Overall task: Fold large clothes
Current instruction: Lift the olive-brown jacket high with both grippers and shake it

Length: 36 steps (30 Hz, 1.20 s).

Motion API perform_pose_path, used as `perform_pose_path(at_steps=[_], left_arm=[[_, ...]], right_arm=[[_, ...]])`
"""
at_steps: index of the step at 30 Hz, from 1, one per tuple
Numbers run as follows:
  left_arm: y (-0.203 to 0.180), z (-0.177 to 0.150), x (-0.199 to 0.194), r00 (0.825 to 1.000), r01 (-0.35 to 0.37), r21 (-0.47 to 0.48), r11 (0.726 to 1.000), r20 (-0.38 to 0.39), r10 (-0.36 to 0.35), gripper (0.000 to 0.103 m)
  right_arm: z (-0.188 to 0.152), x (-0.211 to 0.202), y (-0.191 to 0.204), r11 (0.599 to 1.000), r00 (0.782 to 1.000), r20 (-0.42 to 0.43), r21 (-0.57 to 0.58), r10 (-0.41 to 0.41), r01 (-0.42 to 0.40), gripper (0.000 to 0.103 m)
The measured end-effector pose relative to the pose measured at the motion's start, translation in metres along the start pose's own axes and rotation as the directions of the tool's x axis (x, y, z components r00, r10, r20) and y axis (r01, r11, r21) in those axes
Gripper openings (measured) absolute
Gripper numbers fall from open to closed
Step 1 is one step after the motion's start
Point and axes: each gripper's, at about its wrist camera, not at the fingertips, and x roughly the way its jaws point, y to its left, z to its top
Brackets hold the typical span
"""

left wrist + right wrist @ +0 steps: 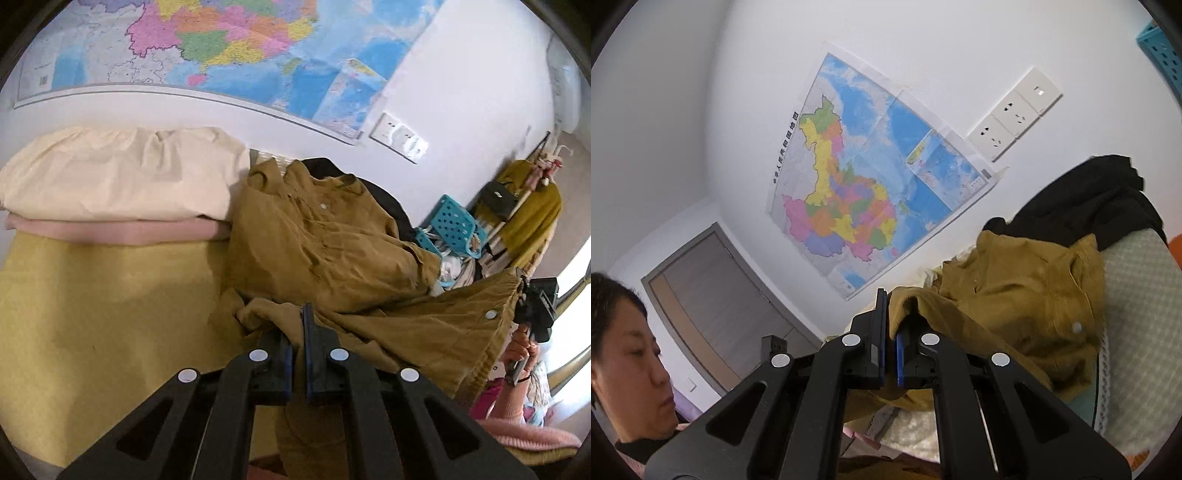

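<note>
Left claw and right claw each pinch an edge of the mustard-brown buttoned corduroy garment, which drapes over the yellow-covered bed. Lift evenly, keeping the held edge taut, before folding.

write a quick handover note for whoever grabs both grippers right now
Left gripper: shut on the mustard coat, pinching a near edge.
Right gripper: shut on another edge of the coat, seen off to the right in the left view.
Coat: mostly bunched on the yellow bed cover, over a black garment; the edge between the grippers is lifted.
Done: both edges gripped; a cream and pink folded stack sits by the wall.
Left: spread the coat flat, fold it, stack it.
</note>
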Motion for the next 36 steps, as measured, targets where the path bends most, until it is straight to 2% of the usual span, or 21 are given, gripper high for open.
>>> perform_pose_path(at_steps=[6, 15, 22, 27, 30, 34, 35, 36], left_arm=[[0.004, 0.051, 0.013, 1.0, -0.026, -0.016, 1.0, 0.011, 0.027, 0.003], [0.014, 0.116, 0.059, 0.996, -0.077, -0.021, 0.997, -0.042, 0.076, 0.003], [0.03, 0.153, 0.103, 0.989, -0.101, -0.058, 0.993, -0.114, 0.094, 0.004], [0.049, 0.169, 0.14, 0.975, -0.145, -0.108, 0.984, -0.188, 0.123, 0.007], [0.062, 0.172, 0.154, 0.969, -0.139, -0.155, 0.978, -0.226, 0.102, 0.008], [0.073, 0.174, 0.156, 0.975, -0.084, -0.189, 0.978, -0.219, 0.041, 0.01], [0.075, 0.174, 0.152, 0.977, -0.057, -0.196, 0.979, -0.211, 0.014, 0.011], [0.075, 0.173, 0.148, 0.982, -0.014, -0.199, 0.98, -0.188, -0.024, 0.019]], right_arm=[[0.039, 0.03, -0.016, 0.999, 1.0, -0.014, 0.037, -0.021, 0.022, 0.004], [0.085, 0.078, -0.051, 0.992, 0.995, -0.054, 0.087, -0.084, 0.089, 0.004], [0.107, 0.127, -0.114, 0.964, 0.98, -0.119, 0.199, -0.157, 0.178, 0.005], [0.113, 0.159, -0.155, 0.936, 0.961, -0.182, 0.246, -0.21, 0.251, 0.005], [0.11, 0.176, -0.178, 0.914, 0.945, -0.222, 0.277, -0.239, 0.297, 0.006], [0.104, 0.193, -0.202, 0.887, 0.925, -0.265, 0.305, -0.27, 0.347, 0.006], [0.102, 0.196, -0.206, 0.882, 0.922, -0.273, 0.312, -0.273, 0.354, 0.006], [0.1, 0.199, -0.211, 0.874, 0.918, -0.282, 0.321, -0.279, 0.364, 0.006]])
